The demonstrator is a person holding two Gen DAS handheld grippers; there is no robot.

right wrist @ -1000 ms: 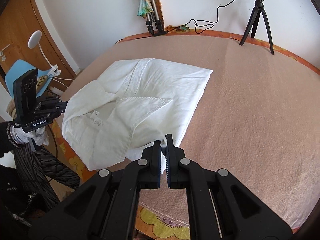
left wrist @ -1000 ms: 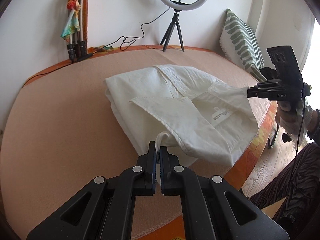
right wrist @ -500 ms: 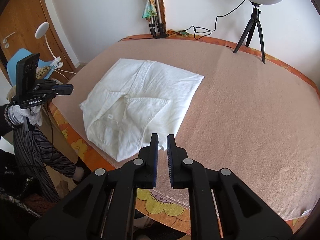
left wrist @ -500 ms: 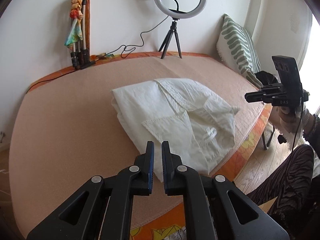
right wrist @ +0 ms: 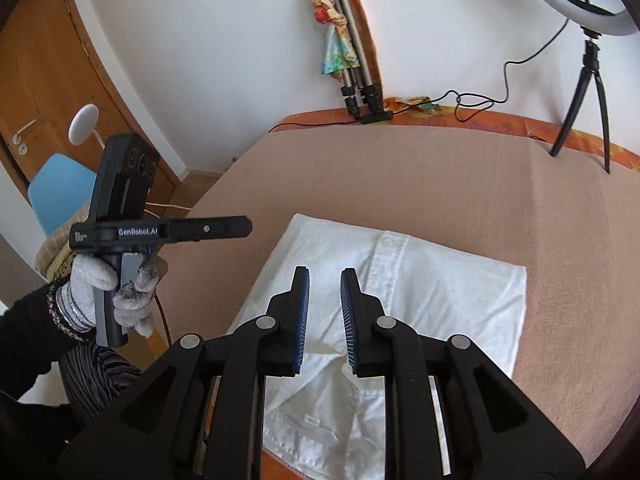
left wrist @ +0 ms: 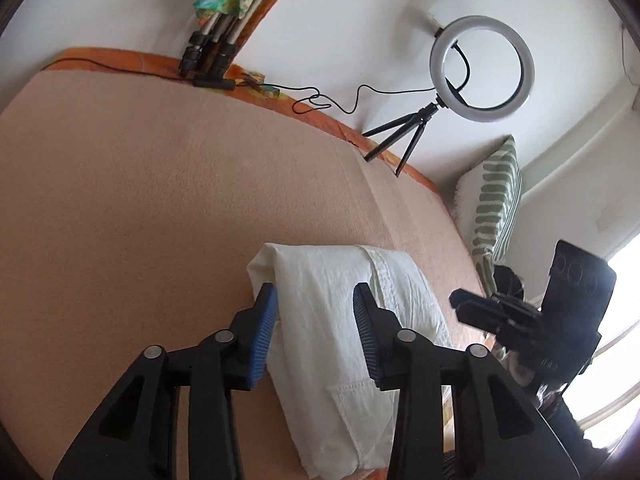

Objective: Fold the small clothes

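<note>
A white shirt (left wrist: pixel 328 304) lies folded on the beige blanket (left wrist: pixel 160 208), near the bed's front edge. My left gripper (left wrist: pixel 313 288) hovers above the shirt's left part; its jaws are opening and nothing is between them. My right gripper (right wrist: pixel 325 272) hangs over the shirt (right wrist: pixel 432 292) with its jaws opening, also with nothing in them. In the right wrist view the left gripper (right wrist: pixel 247 226) shows side-on at the left, held by a gloved hand (right wrist: pixel 92 280). The right gripper (left wrist: pixel 454 299) appears at the right of the left wrist view.
A ring light on a small tripod (left wrist: pixel 480 68) and a folded tripod with a colourful cloth (left wrist: pixel 212 48) stand at the wall behind the bed, joined by a black cable (left wrist: pixel 320 100). A striped pillow (left wrist: pixel 496 208) leans at the right. A blue chair (right wrist: pixel 56 192) stands left of the bed.
Both grippers let go of the shirt's corners, which dropped flat onto the folded shirt. Both pulled away and their jaws spread apart. The left wrist view has rolled.
</note>
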